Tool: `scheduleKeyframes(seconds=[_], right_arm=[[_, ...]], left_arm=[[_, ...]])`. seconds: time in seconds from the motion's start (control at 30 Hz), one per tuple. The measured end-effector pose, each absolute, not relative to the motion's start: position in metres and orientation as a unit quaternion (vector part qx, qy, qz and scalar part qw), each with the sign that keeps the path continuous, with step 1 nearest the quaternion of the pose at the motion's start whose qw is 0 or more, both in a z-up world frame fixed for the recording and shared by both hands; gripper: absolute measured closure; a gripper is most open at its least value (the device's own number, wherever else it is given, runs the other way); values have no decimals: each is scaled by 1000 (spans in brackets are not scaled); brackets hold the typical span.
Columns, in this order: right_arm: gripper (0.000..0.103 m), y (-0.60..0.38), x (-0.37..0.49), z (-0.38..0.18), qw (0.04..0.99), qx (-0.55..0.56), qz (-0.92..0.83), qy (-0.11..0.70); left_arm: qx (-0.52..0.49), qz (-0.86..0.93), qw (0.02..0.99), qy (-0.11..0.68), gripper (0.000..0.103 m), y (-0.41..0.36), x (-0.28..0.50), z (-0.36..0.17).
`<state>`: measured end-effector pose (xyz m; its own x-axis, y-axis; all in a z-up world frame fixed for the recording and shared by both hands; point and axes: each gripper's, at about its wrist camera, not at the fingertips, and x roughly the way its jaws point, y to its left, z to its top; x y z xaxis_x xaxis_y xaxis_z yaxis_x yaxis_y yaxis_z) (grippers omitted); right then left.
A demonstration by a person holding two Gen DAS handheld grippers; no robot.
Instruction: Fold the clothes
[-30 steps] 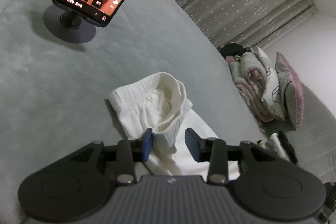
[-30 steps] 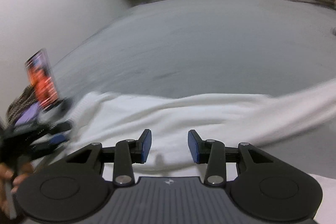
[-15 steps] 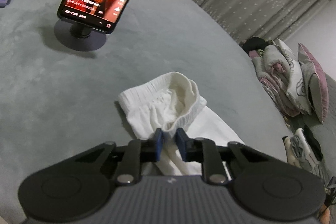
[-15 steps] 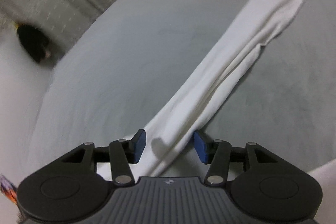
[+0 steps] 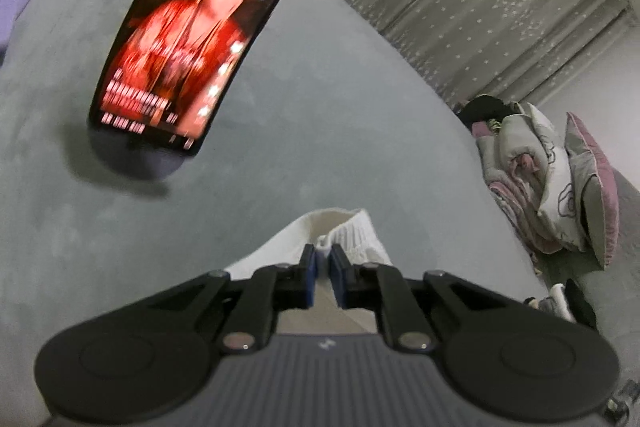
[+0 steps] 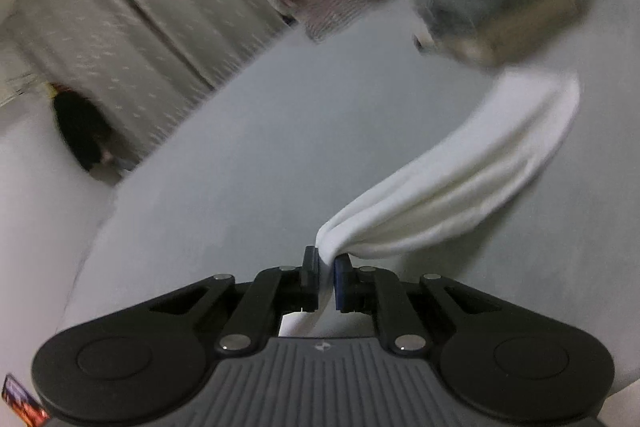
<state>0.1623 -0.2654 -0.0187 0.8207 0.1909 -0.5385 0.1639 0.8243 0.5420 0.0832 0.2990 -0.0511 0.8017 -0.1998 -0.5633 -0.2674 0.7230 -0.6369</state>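
One white garment, one phone, two pillows.

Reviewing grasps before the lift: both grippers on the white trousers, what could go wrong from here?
1. The left gripper pinches only a narrow bit of the white trousers' ribbed waistband; it may slip out.
2. The right gripper, jaws closing, pinches a bunched fold of the leg, so creases may get folded in.
3. The lit phone on its stand is near; swinging cloth might topple it.
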Motion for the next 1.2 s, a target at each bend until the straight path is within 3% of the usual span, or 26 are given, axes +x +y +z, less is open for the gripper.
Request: scheduleKeyframes(seconds=[0.27, 0.47, 0.67, 1.0, 1.1, 1.13, 1.2], right_arm=[[93, -244, 100, 26, 943, 231, 38, 237], [93, -231, 52, 23, 957, 186, 40, 219], [92, -212, 9, -2, 968, 115, 35, 219], [92, -200, -8, -76, 945, 53, 32, 321], [87, -202, -8, -72, 941, 33, 45, 334], [83, -205, -6, -68, 938, 34, 49, 342], [66, -215, -3, -60, 931, 47, 60, 357]], left_arm=[[-396, -3, 864, 310, 94, 318, 81, -37], [-387, 0, 862, 327, 94, 333, 66, -49], [-361, 18, 860, 360, 94, 336, 60, -74], [-267, 73, 883, 379, 93, 307, 62, -75], [-227, 87, 891, 382, 83, 296, 61, -62], [-215, 92, 896, 377, 75, 293, 59, -56], [-189, 100, 906, 365, 63, 287, 53, -44]])
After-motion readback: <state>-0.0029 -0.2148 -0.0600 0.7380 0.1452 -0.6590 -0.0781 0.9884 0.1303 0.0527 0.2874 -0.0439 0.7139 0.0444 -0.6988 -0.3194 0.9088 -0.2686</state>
